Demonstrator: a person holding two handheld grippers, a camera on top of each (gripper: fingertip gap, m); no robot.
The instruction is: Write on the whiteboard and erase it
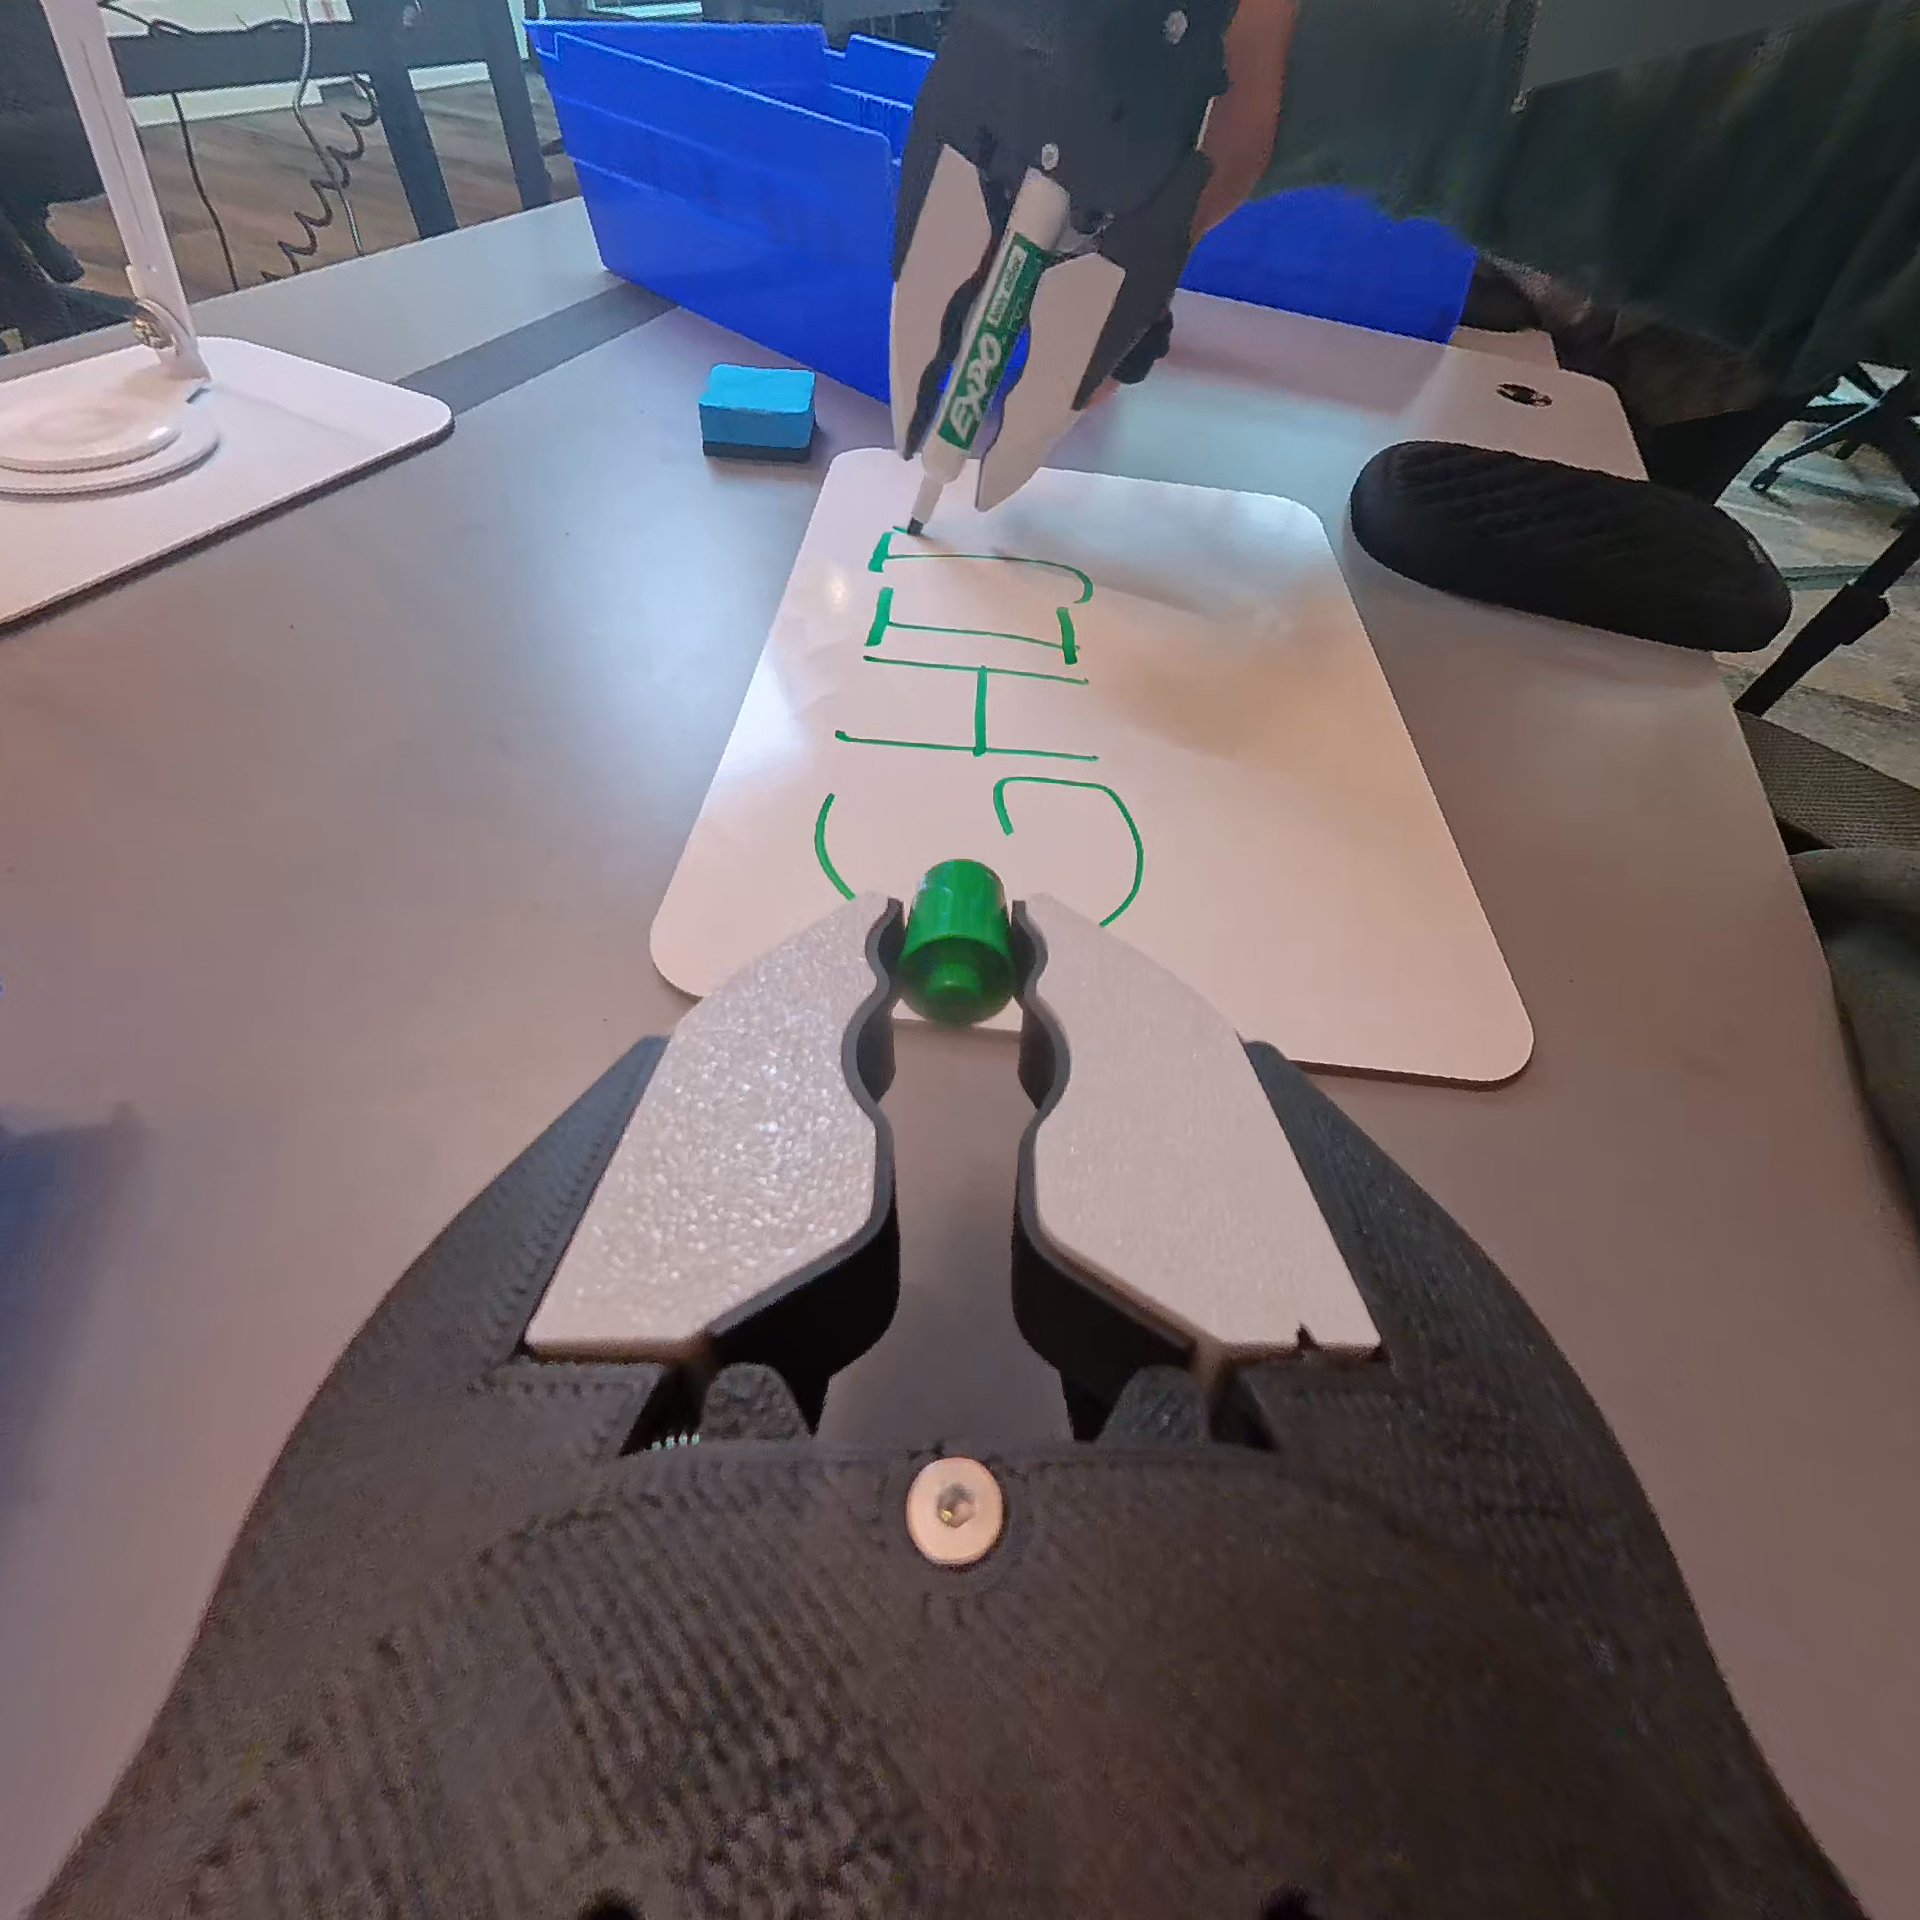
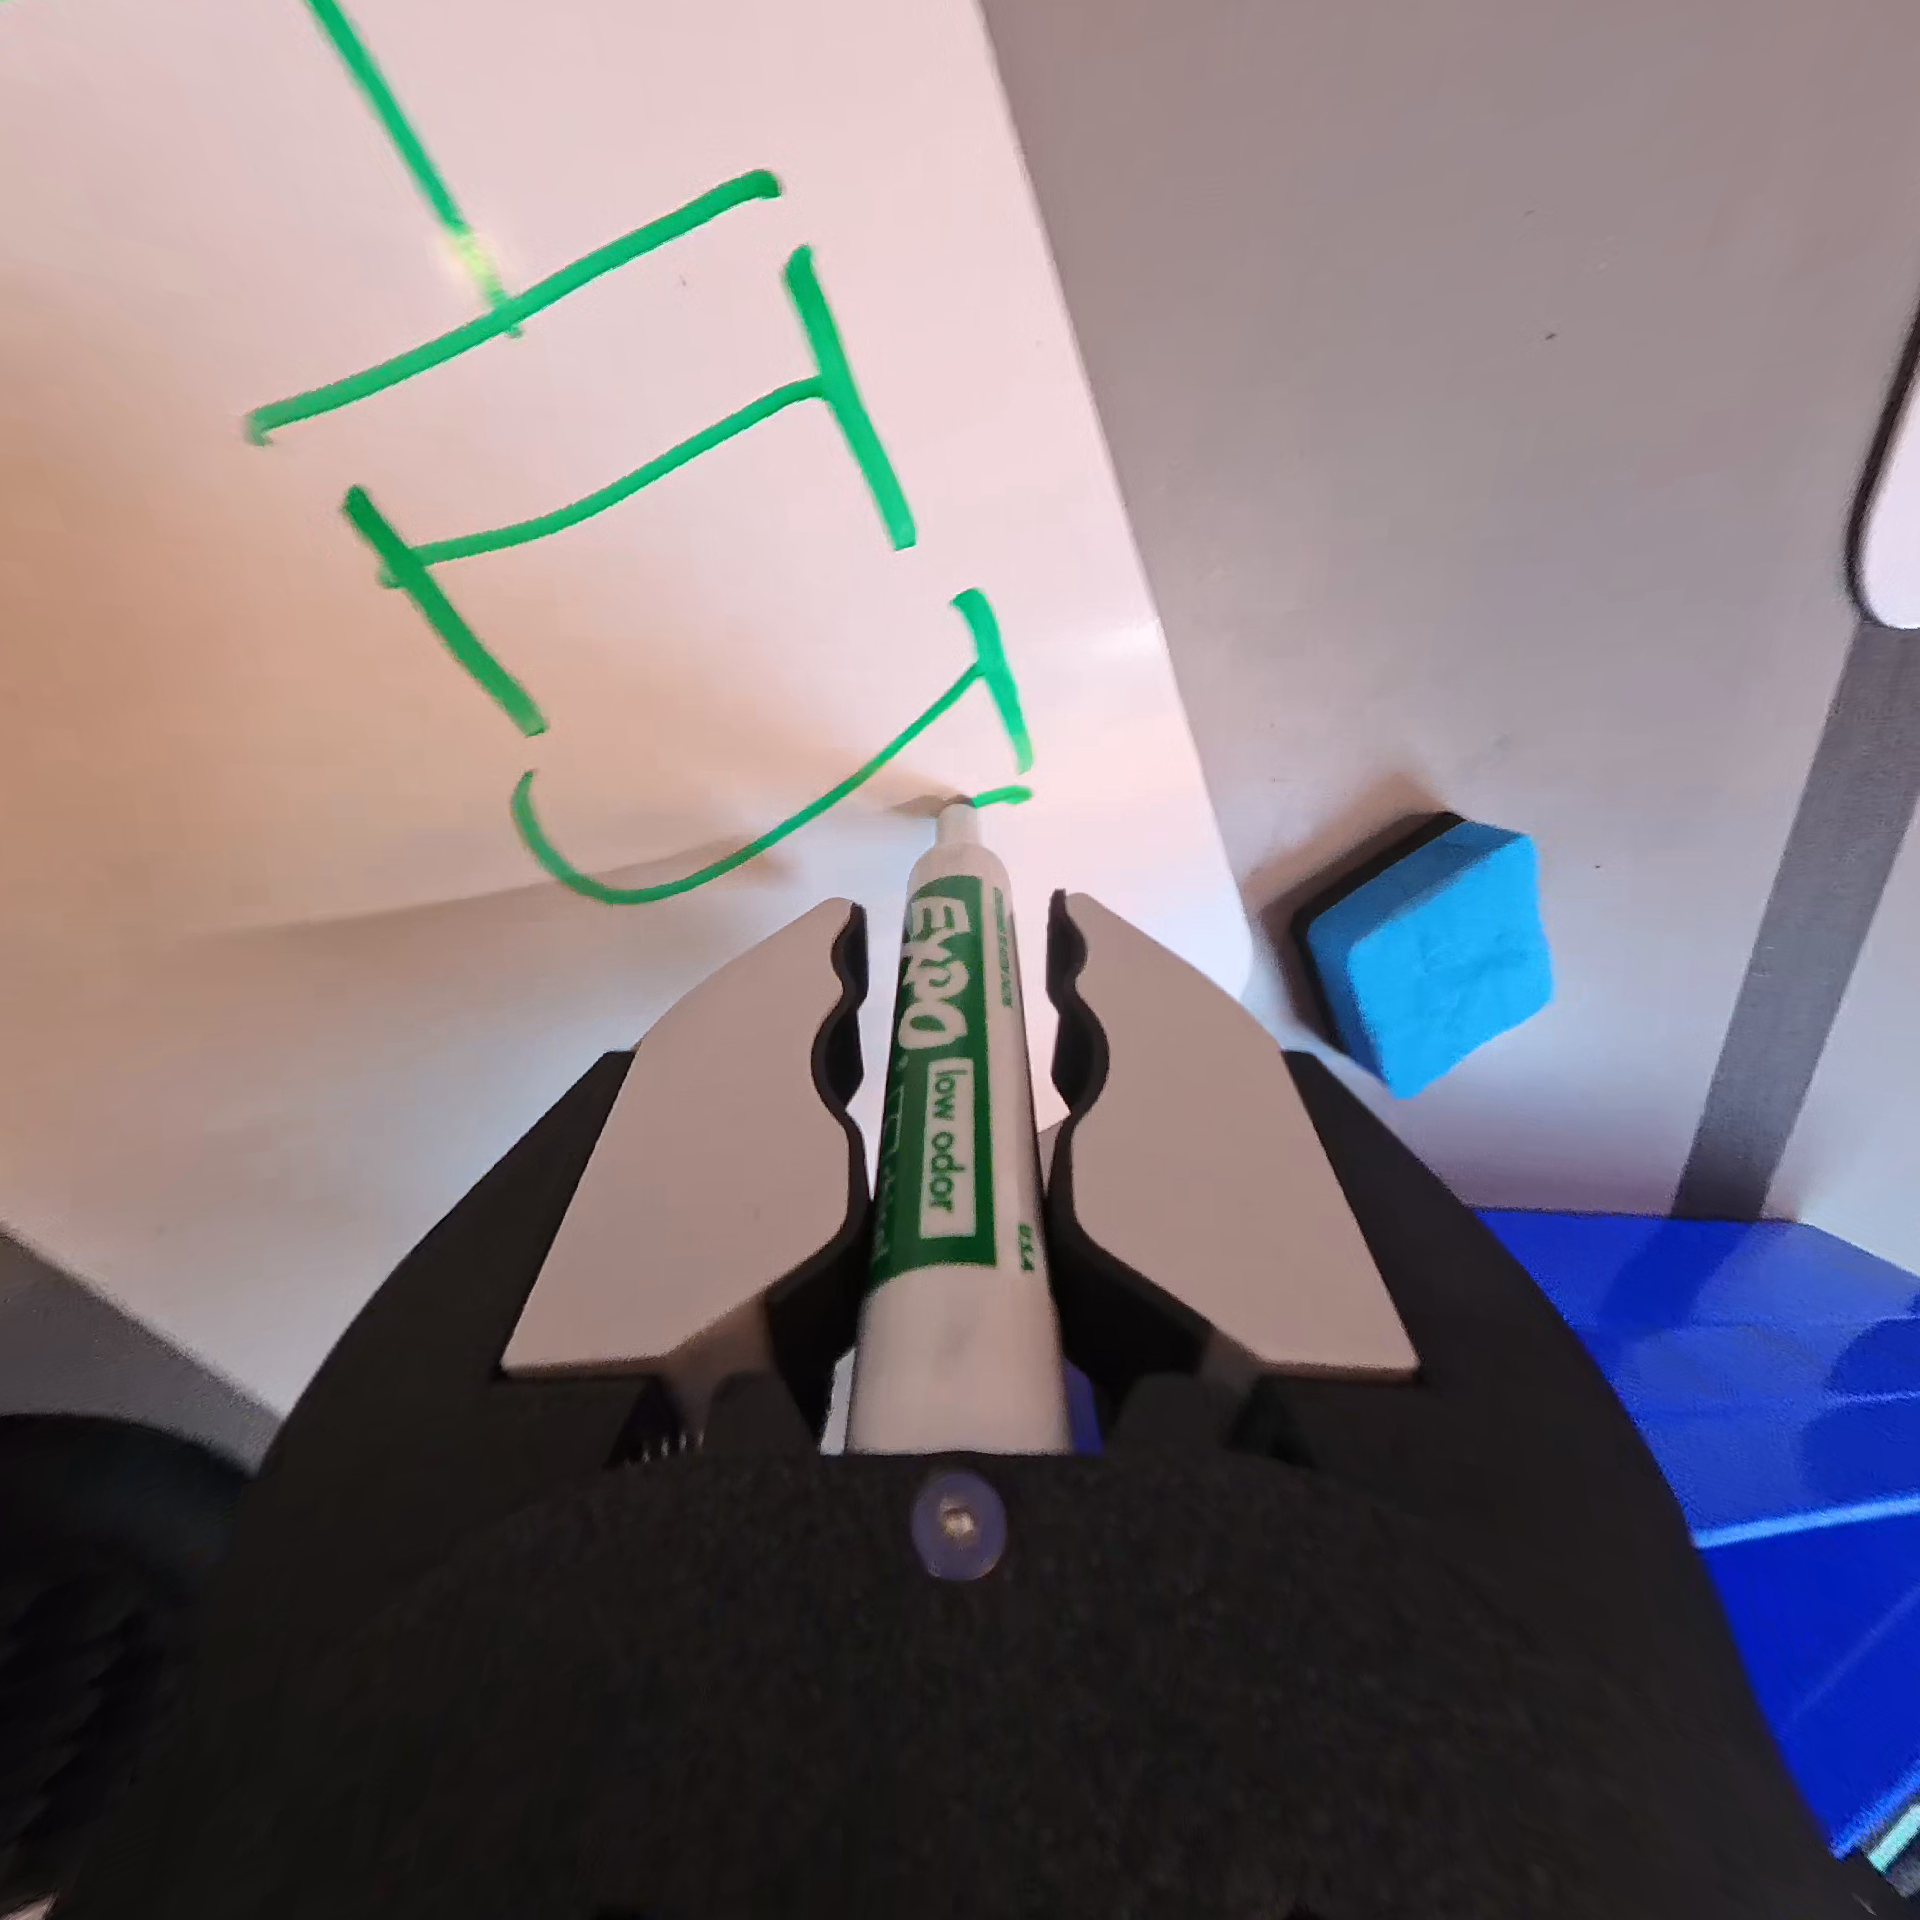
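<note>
Half done: writing under way, erasing left

Green strokes are being laid on the whiteboard (image 1: 1195,790) by the marker (image 2: 951,1091) clamped in the right gripper (image 2: 954,925). The cap (image 1: 954,940) is apparently pinched in the left gripper (image 1: 956,914). The eraser (image 1: 756,410) lies untouched at eleven o'clock.

Glossy smooth whiteboard (image 1: 1195,727), matt grey table (image 1: 416,779), spongy blue eraser (image 2: 1429,951), shiny plastic cap (image 1: 954,940).
</note>
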